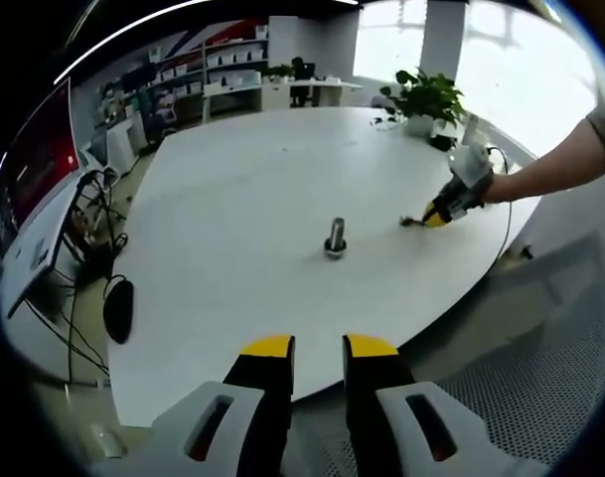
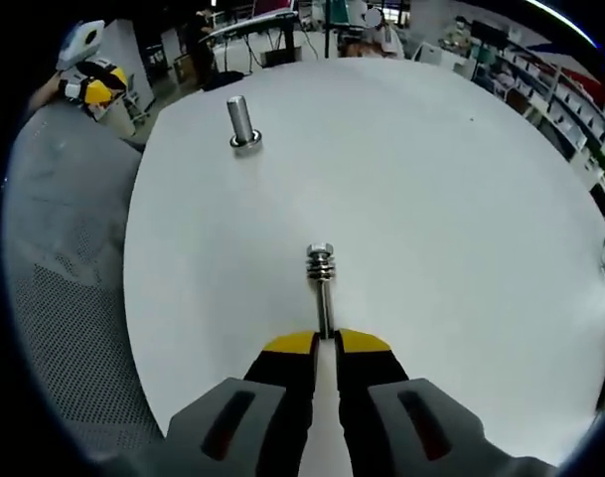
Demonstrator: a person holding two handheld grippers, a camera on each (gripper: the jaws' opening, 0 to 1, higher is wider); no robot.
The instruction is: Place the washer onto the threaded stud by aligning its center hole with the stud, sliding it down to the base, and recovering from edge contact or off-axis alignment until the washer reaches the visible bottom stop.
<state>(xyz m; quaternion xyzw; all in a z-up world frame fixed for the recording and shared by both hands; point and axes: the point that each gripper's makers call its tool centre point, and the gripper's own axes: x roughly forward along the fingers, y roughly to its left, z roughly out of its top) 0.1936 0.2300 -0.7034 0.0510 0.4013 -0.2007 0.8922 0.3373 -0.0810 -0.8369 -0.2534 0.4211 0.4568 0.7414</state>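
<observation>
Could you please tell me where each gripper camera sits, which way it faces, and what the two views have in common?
Left gripper view: rides the left gripper, held off the white table's near edge, facing across it to the upright stud; its jaws stand slightly apart; a person's forearm shows.
Right gripper view: rides the right gripper, low over the table, jaws gripping a bolt carrying washers.
Shared: table, stud, and each other's gripper.
</observation>
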